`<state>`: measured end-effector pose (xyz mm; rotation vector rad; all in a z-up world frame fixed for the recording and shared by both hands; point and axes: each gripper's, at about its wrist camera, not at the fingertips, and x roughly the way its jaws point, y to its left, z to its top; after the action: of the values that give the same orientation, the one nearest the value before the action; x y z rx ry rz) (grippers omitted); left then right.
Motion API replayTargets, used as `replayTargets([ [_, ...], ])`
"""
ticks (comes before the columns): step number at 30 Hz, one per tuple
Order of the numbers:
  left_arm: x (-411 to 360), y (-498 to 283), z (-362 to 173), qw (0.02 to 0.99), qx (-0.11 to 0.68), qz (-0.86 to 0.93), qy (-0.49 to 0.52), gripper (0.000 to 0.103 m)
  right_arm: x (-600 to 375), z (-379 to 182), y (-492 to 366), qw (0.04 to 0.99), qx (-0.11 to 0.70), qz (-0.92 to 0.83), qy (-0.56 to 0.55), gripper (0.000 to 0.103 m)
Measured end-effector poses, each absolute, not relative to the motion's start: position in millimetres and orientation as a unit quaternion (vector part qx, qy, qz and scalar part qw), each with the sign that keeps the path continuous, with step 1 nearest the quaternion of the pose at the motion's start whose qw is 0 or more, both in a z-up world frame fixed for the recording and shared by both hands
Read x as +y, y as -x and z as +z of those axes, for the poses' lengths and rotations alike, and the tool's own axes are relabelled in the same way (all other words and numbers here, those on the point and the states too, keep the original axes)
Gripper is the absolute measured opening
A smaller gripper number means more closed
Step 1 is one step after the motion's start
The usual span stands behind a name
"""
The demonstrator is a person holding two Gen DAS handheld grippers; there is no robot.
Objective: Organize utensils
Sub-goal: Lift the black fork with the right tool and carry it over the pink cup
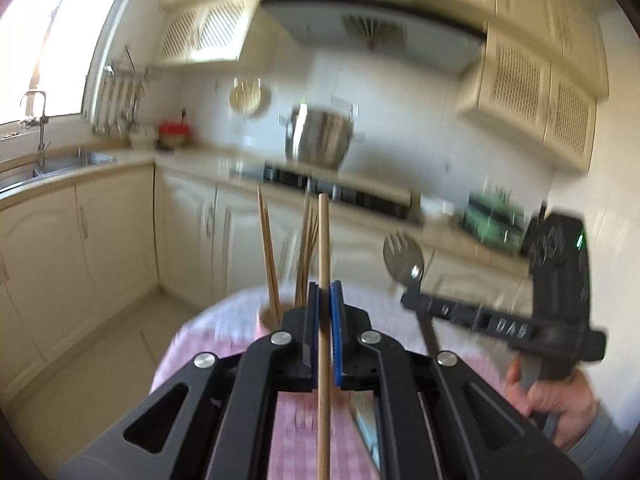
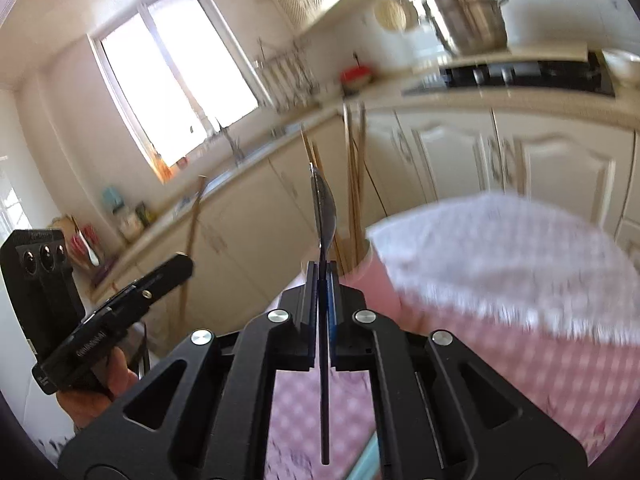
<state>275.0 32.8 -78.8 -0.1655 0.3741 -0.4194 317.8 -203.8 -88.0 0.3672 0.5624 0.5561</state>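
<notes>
Chopstick [image 1: 323, 264] clamped upright between jaws; spork [image 2: 323, 208], seemingly, likewise.

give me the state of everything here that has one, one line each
left gripper: shut on a wooden chopstick
wooden chopstick: held upright, clear of the table
right gripper: shut on a metal spork
metal spork: held upright by its handle, head up
chopstick holder: stands on the checked cloth, several chopsticks upright in it
steel pot: on the stove, too blurred to tell more
</notes>
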Motion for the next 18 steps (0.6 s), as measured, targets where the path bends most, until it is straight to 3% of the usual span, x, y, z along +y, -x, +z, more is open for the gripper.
replayTargets([
  [10, 33.5, -330.8, -38.8, 0.969, 0.029, -0.198, 0.142, 0.005, -174.5, -51.4, -362.5, 0.934, 0.174, 0.266, -0.163, 0.005],
  [18, 13.5, -380.5, -60.0, 0.975, 0.012, -0.172, 0.140, 0.005, -160.5, -79.7, -399.8, 0.942, 0.159, 0.253, -0.154, 0.005],
])
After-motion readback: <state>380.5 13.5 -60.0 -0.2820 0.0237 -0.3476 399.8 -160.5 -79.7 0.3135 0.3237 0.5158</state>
